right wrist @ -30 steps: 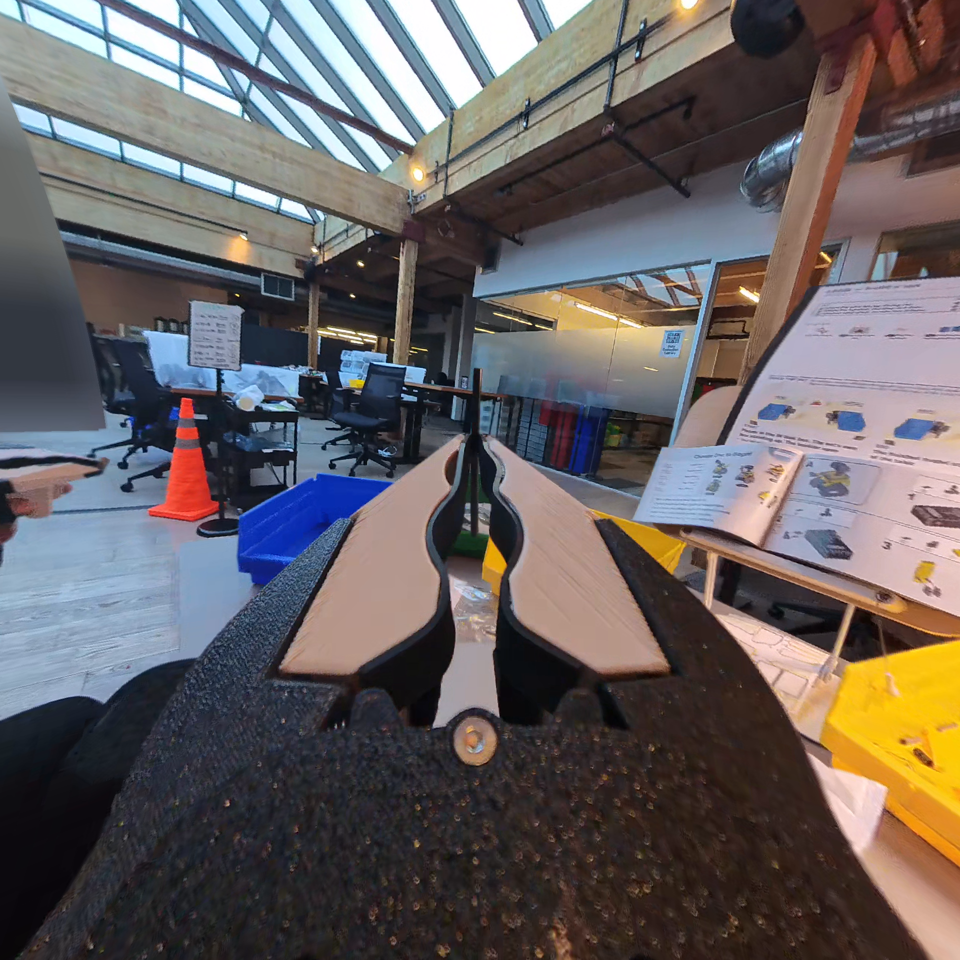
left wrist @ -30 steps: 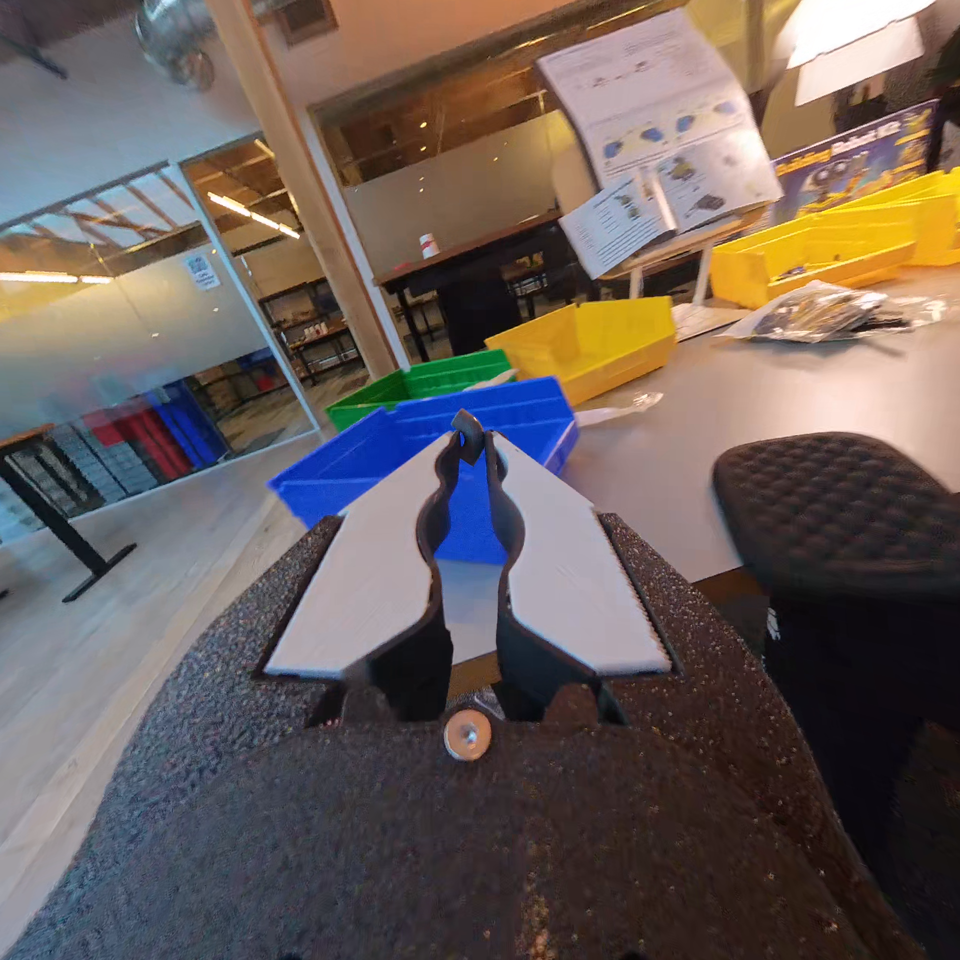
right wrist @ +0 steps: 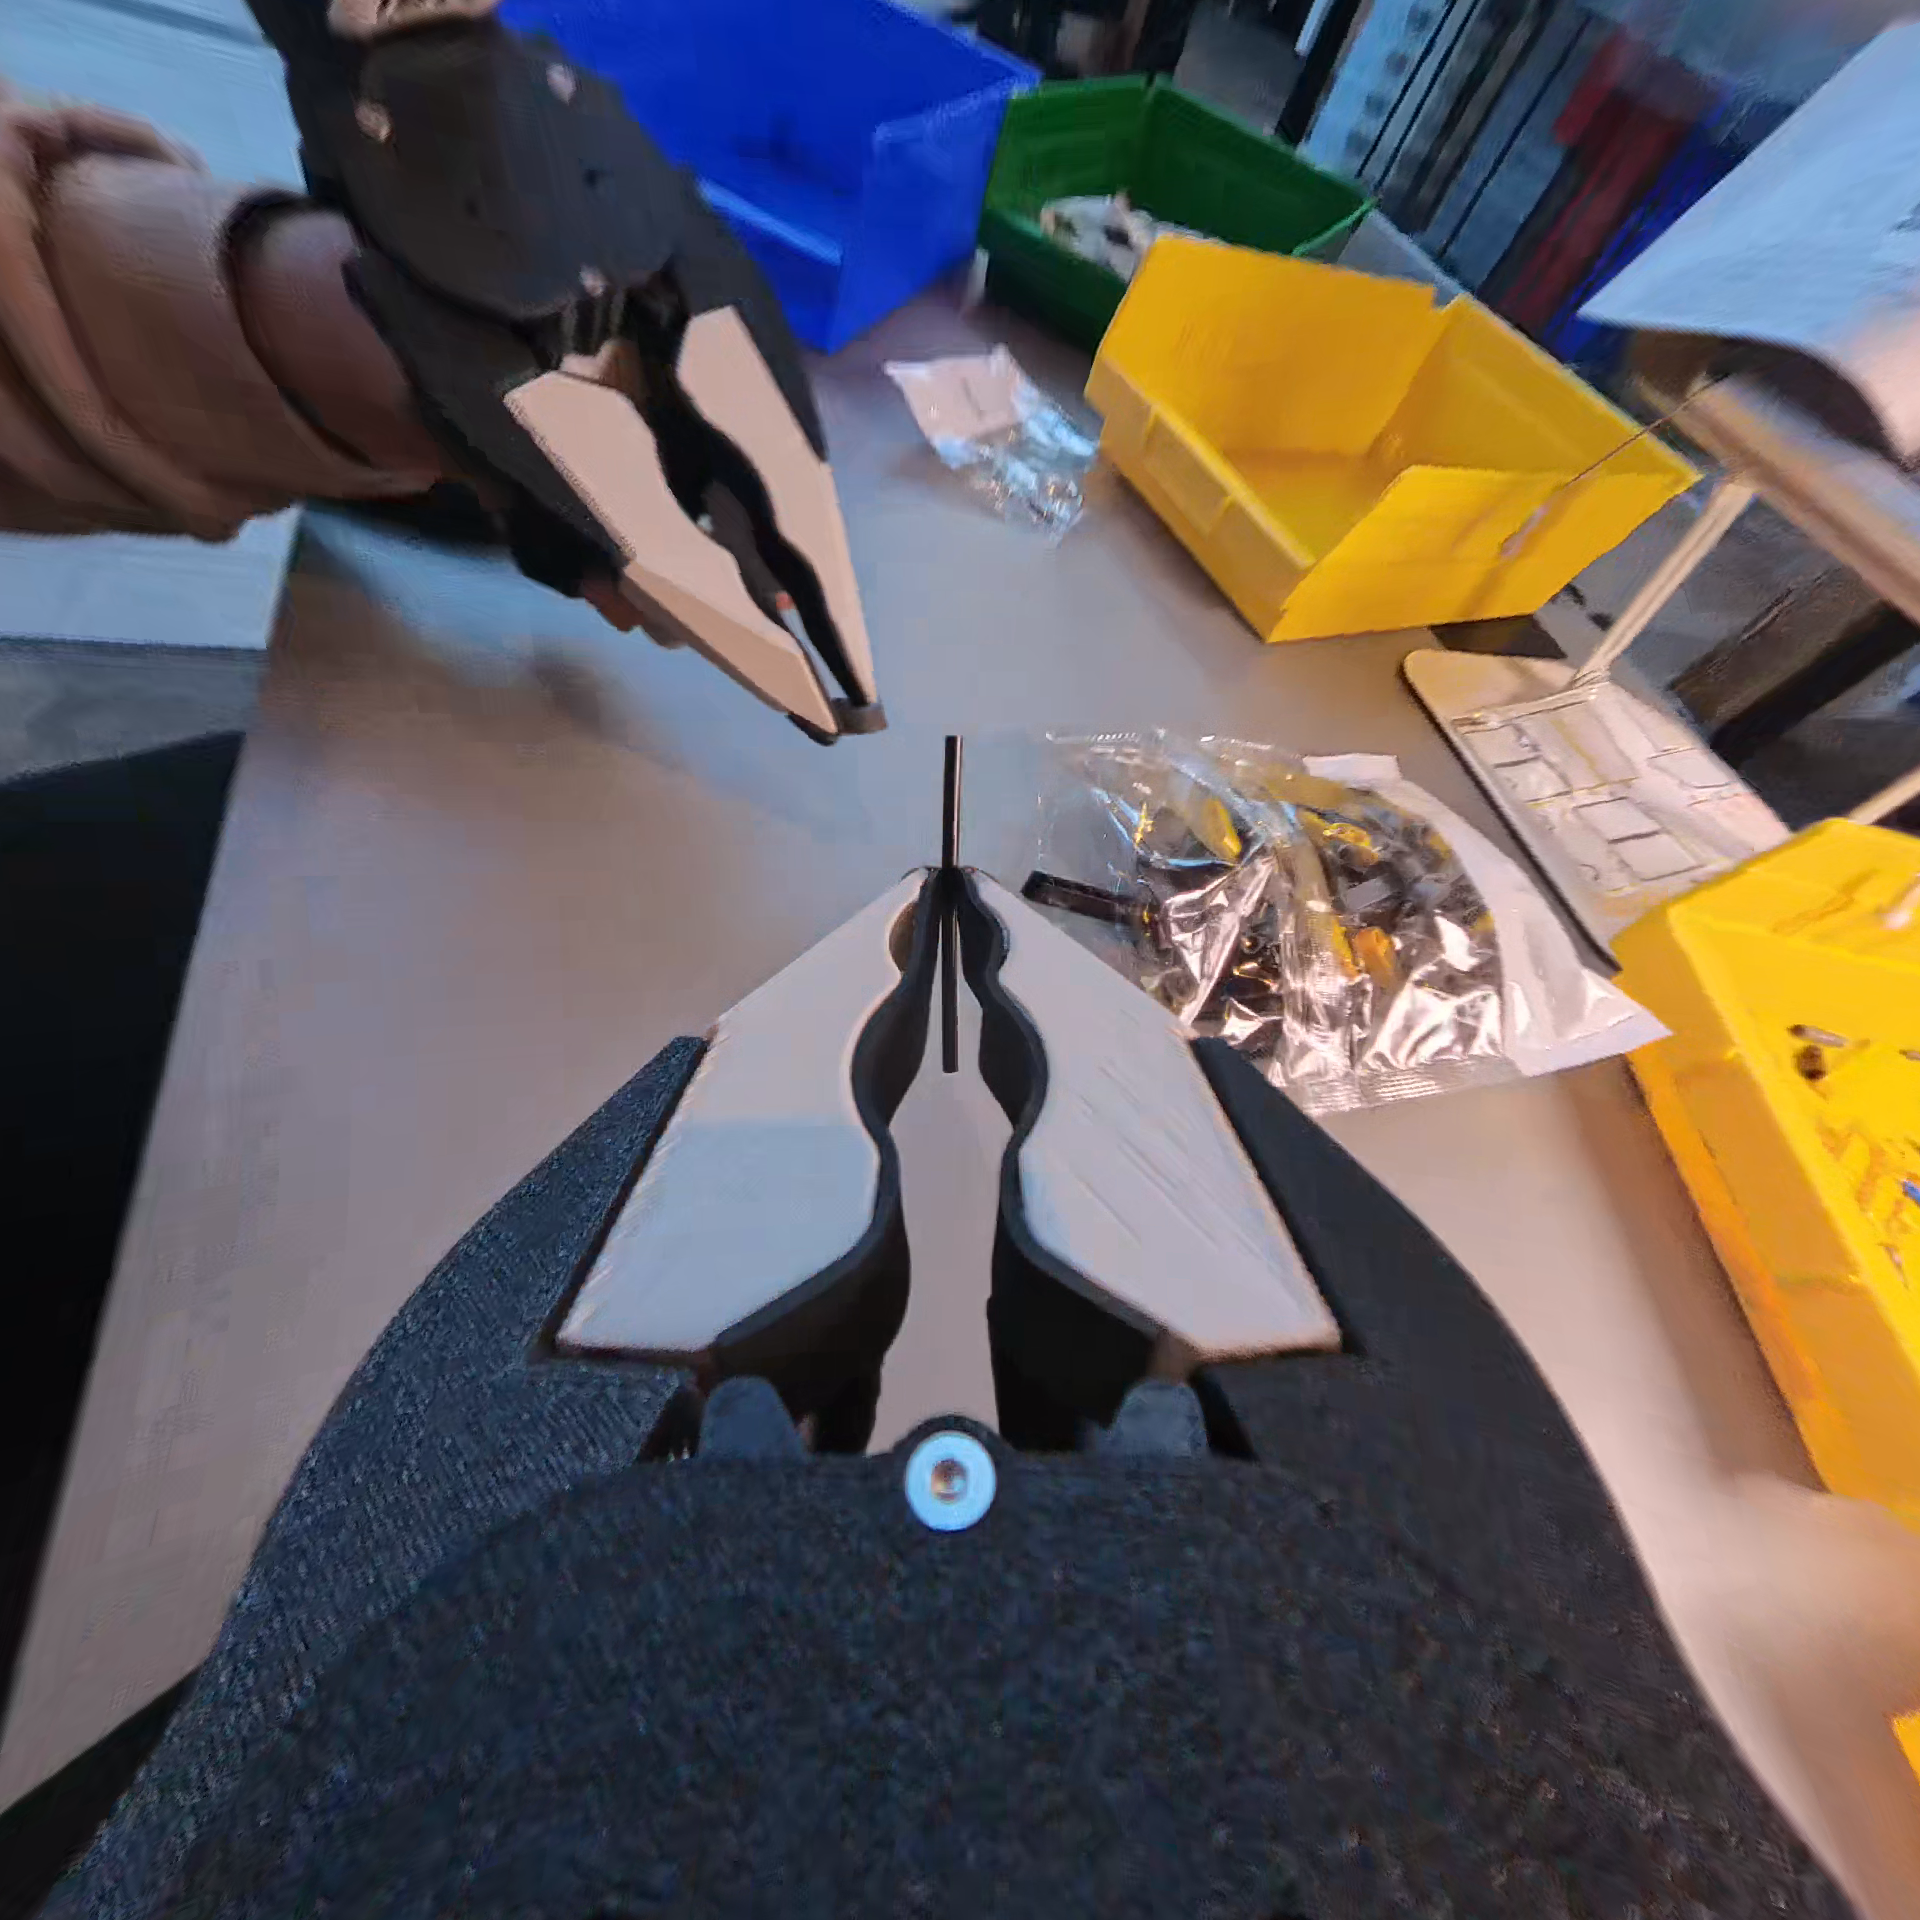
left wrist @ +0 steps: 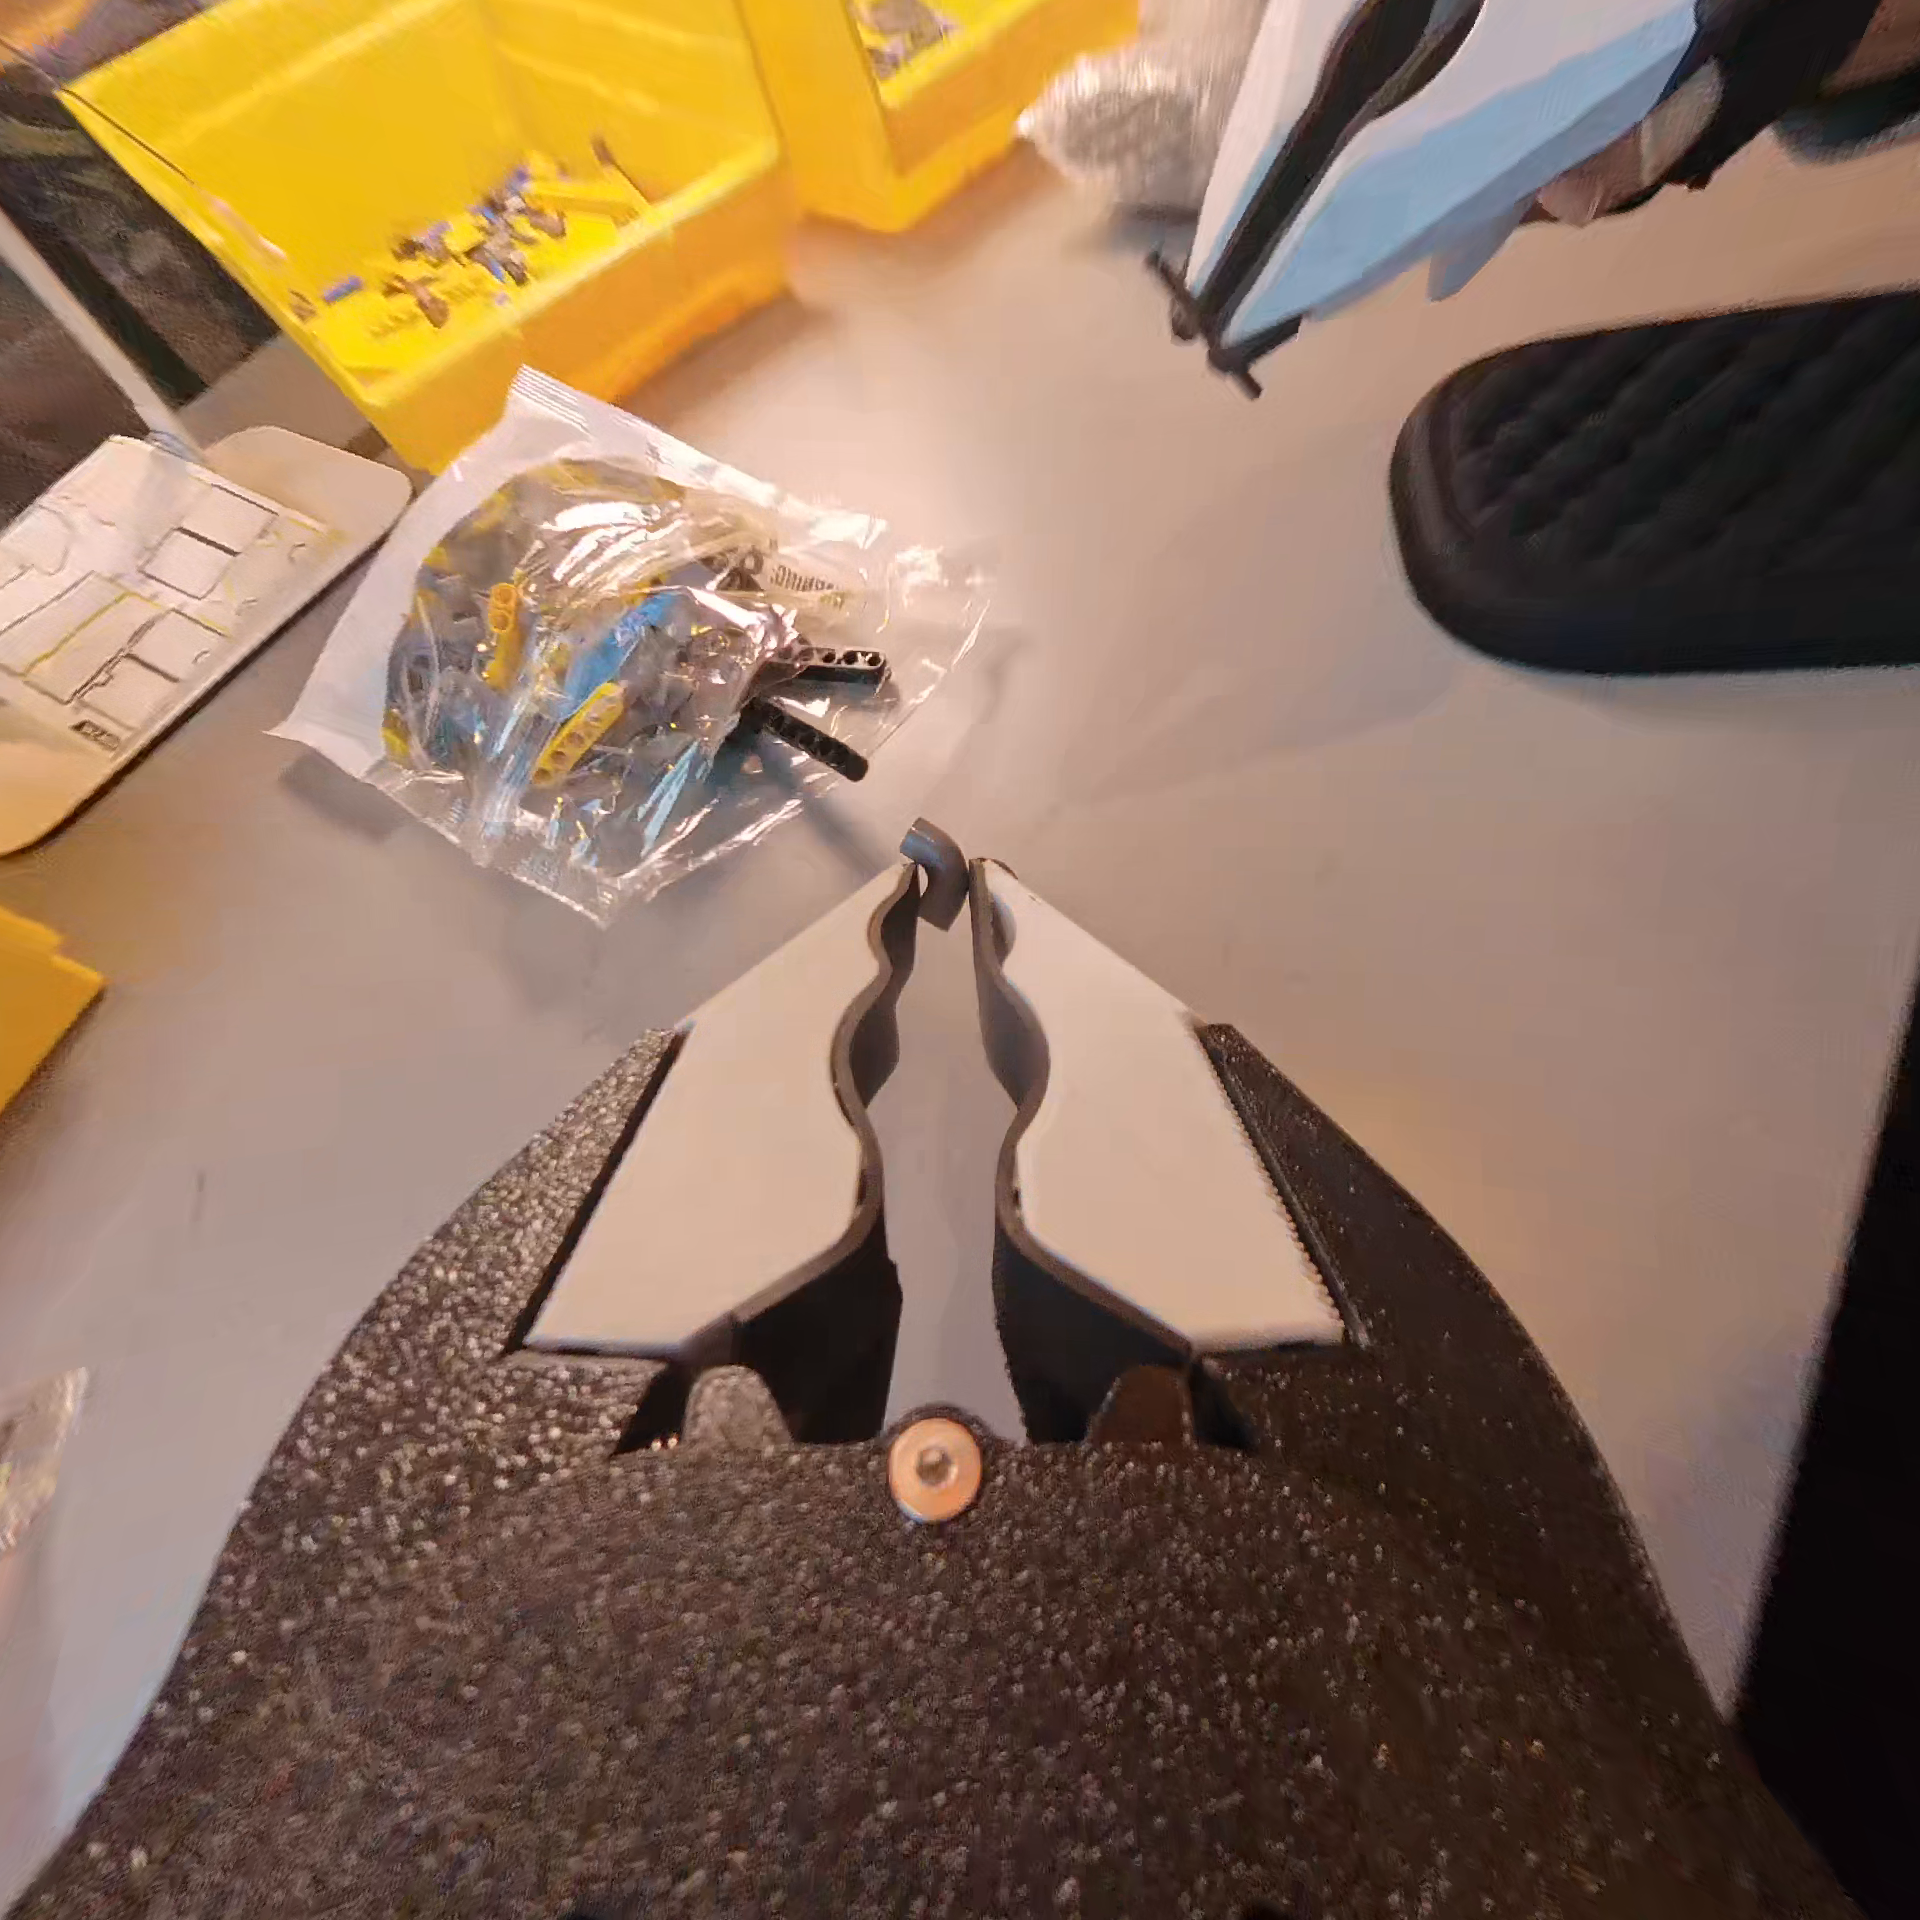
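Left gripper: the left gripper [left wrist: 943, 878] has its jaws closed on a small grey curved plastic piece [left wrist: 932, 868] pinched at the tips, above the grey tabletop [left wrist: 1351, 935]. The right wrist view shows it from the side [right wrist: 847, 717], held by a person's hand [right wrist: 135, 343] at far left.

Right gripper: the right gripper [right wrist: 948, 878] has its jaws clamped on a thin black rod [right wrist: 950, 800] that stands out past the tips and runs back between the fingers. Its tip is near the grey piece, not touching. In the left wrist view this gripper [left wrist: 1221, 327] is at far right, blurred.

Bag: a clear plastic bag of small yellow, grey and black parts [left wrist: 634, 655] lies on the tabletop just left of the left gripper's tips; in the right wrist view it [right wrist: 1320, 914] is right of the rod.

Bins: a yellow plastic bin holding small parts [left wrist: 436, 208] stands far left behind the bag. An empty yellow bin [right wrist: 1351, 447], a green bin [right wrist: 1143, 177] and a blue bin [right wrist: 810, 156] stand along the far edge.

Other: a white printed card [left wrist: 135, 603] lies at left; a black quilted pad [left wrist: 1683, 488] at right; a smaller clear bag [right wrist: 997, 436] near the empty bin.

Hard to make out: the bag's contents are a blurred jumble; the pad is cut off by the frame edge.
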Available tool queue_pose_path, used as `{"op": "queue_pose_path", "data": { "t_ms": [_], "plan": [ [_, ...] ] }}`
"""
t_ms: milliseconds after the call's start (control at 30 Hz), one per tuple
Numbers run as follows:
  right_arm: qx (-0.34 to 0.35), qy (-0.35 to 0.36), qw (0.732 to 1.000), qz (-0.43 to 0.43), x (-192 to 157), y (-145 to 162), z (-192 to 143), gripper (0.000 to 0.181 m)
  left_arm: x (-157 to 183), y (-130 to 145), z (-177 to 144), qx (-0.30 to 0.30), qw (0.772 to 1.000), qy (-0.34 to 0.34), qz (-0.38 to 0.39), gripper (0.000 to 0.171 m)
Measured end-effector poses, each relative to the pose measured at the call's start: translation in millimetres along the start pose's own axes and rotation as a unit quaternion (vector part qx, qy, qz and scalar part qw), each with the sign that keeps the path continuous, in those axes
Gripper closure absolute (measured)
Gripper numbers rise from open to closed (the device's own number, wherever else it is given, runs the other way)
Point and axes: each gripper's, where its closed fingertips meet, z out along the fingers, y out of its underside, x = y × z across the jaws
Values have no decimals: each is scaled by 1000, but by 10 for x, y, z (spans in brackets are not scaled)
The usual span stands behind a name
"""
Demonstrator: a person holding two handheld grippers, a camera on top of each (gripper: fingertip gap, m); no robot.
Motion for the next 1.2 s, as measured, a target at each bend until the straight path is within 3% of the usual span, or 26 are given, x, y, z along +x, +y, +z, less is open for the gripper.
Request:
{"op": "queue_pose_path", "data": {
  "t_ms": [133,200,467,700,933,1067,1200],
  "plan": [
    [-74,0,996,-45,76,352,547,180,-276,70,429,-77,991,10,112,163],
    [-104,18,993,-62,154,463,708,180,-369,49,546,-85,988,11,129,163],
    [-161,66,982,-75,555,514,915,180,-648,35,699,-125,980,-6,155,164],
    [-189,77,979,-6,743,645,1094,179,-866,18,842,-103,975,8,194,163],
    [-205,164,963,-63,916,753,1230,177,-1033,105,957,-63,984,1,168,152],
    [-180,156,970,-44,890,689,1201,171,-1051,2,833,-26,986,0,166,149],
    [-159,151,975,-32,897,623,1090,171,-1064,-167,558,53,986,-1,155,146]
  ]
}}
